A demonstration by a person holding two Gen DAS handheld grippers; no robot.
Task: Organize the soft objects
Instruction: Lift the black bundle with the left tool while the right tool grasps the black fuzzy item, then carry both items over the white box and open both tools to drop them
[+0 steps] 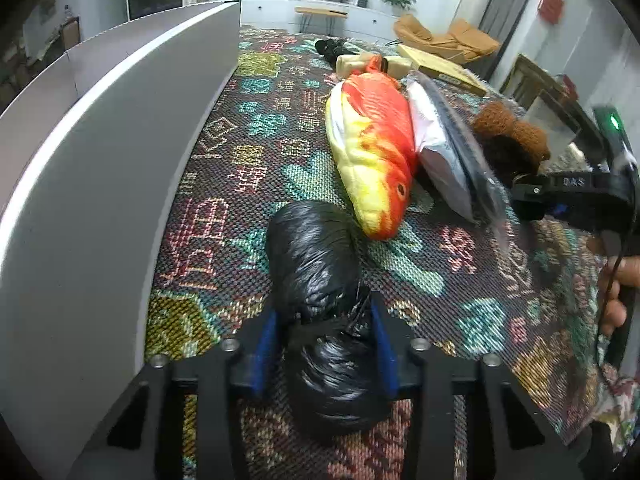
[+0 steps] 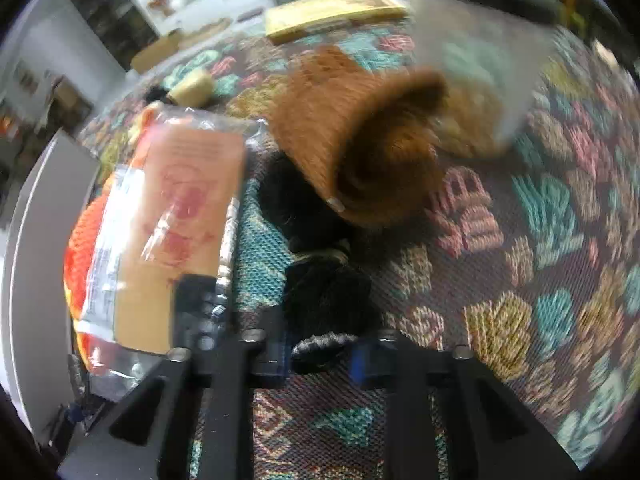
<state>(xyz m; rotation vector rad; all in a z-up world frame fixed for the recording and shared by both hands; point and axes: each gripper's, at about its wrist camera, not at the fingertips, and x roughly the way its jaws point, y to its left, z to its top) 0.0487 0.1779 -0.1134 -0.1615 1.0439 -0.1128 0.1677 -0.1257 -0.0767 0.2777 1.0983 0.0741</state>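
A shiny black padded bundle (image 1: 312,248) with a strap round it lies on the patterned cloth (image 1: 248,184). My left gripper (image 1: 324,332) is shut on its near end, blue pads pressing both sides. Beyond it lie an orange and yellow fish plush (image 1: 372,152), a plastic-wrapped packet (image 1: 440,156) and a brown knitted piece (image 1: 508,128). In the right wrist view, my right gripper (image 2: 322,354) is shut on a black woolly item (image 2: 320,292). Behind it sits the brown knitted piece (image 2: 352,136). The packet (image 2: 172,208) rests on the fish plush (image 2: 78,232) to the left.
A tall grey panel (image 1: 100,160) borders the cloth on the left. At the far end lie a flat yellowish box (image 1: 444,66) and beige rolls (image 1: 352,65). A hand (image 1: 616,292) holds the right gripper's handle at the right edge. A blurred clear plastic sheet (image 2: 480,60) sits far right.
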